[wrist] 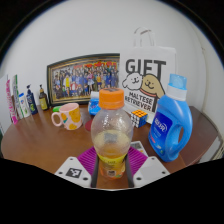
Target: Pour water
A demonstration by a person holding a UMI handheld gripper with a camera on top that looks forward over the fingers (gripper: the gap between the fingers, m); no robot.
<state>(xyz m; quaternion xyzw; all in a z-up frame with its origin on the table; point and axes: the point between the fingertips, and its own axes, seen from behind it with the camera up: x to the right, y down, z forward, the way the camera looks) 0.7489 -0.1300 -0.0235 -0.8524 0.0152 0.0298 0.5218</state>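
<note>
Tongs (111, 163) clamped on a clear plastic bottle (111, 135), held upright. Both purple pads (88, 160) press on its lower part, one at each side. The bottle has an orange cap (111, 99), and the cap is on. Yellowish liquid fills only the bottom part, level with the pads; the rest of the bottle looks empty.

Beyond the tongs and off to the left, on the wooden table (35, 140): a mug (68, 116) with a yellow handle, most likely the place to pour. It is well apart from the bottle. Beyond and to the right, a tall blue detergent jug (171, 122), near the bottle. A small cube puzzle (141, 116) lies between jug and bottle, further back. Straight beyond: a blue cup (94, 103) partly hidden by the bottle, a framed group photo (83, 76), a white gift bag (149, 68). A row of small bottles (28, 101) stands far left.

Risks, as judged:
- Cap in place. Tipping now gives no water; it has to come off first, and one pair of tongs cannot both hold and unscrew.
- Thin, mostly empty bottle. Hard squeeze may buckle the wall, and with the cap off could push liquid up.
- Low grip. Tilted, the bottle may pivot or slide between the pads.
- A swing right would knock the jug.
- Small mug mouth, so a fast tilt may spill on the table.
</note>
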